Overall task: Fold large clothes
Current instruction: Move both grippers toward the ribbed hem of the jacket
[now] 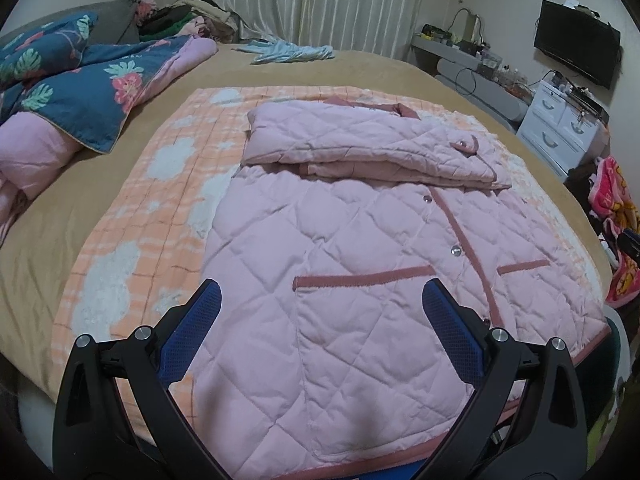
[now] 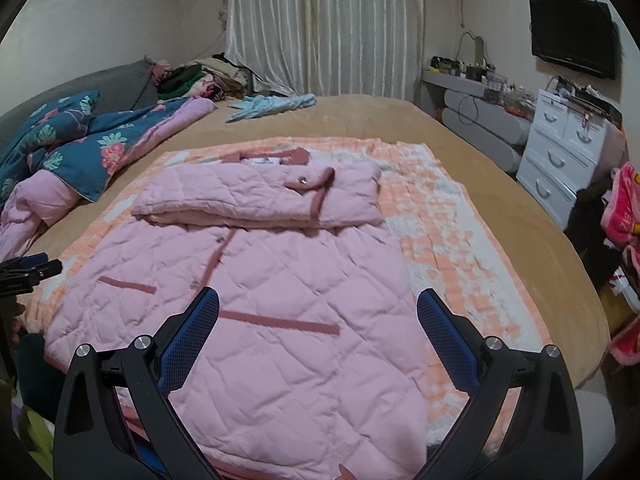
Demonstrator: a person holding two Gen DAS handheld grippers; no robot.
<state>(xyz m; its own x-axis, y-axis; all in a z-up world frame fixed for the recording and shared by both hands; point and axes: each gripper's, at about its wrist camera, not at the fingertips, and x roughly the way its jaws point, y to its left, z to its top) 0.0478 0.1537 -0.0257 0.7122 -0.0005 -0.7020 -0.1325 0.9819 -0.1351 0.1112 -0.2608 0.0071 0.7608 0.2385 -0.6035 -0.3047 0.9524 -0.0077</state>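
**Pink quilted jacket, half folded on the bed**

Tan bedspread (image 1: 360, 68) covers a wide bed, and on it lies a peach-and-white checked fleece blanket (image 1: 132, 216) that serves as the working surface. Pale ribbed curtains (image 2: 324, 24) hang behind; a black wall-mounted television (image 2: 572, 36) and a white chest of drawers (image 2: 560, 152) stand along the right wall. A navy floral quilt with pink lining (image 1: 80, 88) is bunched at the left, and a light blue garment (image 2: 272, 105) lies crumpled near the far edge.

The pink diamond-quilted jacket with rose trim (image 1: 360, 280) rests flat on the checked blanket, long axis running away from the cameras, hem nearest and collar farthest. Its sleeves are folded across the chest as a padded band. The fabric looks soft and puffy, stitched in diamonds, with silver snaps and two trimmed pocket slits.

The left gripper (image 1: 320, 304) hovers spread wide over the hem, grasping nothing; the right gripper (image 2: 318, 308) is likewise spread and empty, blue textured pads (image 2: 448, 340) clear of the cloth.
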